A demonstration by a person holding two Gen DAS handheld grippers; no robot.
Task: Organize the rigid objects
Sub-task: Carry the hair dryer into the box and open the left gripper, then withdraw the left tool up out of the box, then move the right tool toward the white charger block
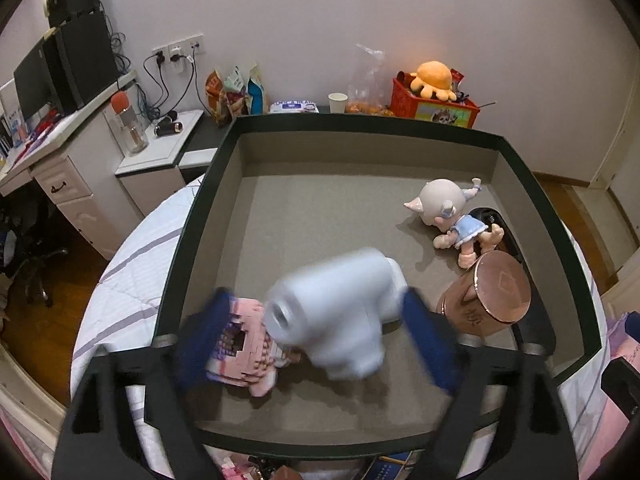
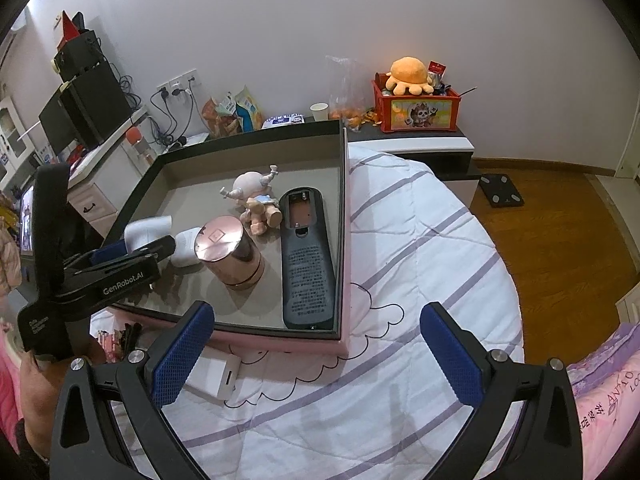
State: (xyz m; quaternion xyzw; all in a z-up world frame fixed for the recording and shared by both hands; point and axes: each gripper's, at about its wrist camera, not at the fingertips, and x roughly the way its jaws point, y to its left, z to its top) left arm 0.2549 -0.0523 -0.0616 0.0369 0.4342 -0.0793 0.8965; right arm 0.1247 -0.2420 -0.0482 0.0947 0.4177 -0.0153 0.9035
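A large shallow square box [image 1: 224,148] with a dark green rim, grey cardboard-coloured floor and pink outer base sits on a white quilt with lilac stripes [image 2: 420,240], and it holds nearly everything in play. Inside it, toward the right wall, a long black plastic handset-shaped shell [image 2: 307,256] lies flat with its printed back facing up, running alongside that wall. Just left of it a small pink-headed doll figure in a pale blue dress [image 1: 452,216] lies on its side, its feet touching or almost touching the shell. In front of the doll stands an upright rose-gold metal canister with a flat shiny lid [image 1: 490,296]. A white rounded plastic device with a short round nozzle [image 1: 340,316] rests on the box floor near the front, blurred in the left wrist view, and beside it on the left lies a small pink and white brick-built model [image 1: 248,352].

The left gripper [image 1: 320,340] reaches into the box with its blue-padded fingers [image 1: 430,344] spread wide on either side of the white device and the brick model; the pads do not clearly press on either, so nothing is clamped. The right gripper [image 2: 316,356] hovers outside the box over the quilt, its fingers wide apart and holding nothing. A small white rectangular block [image 2: 218,376] lies on the quilt just in front of the box.
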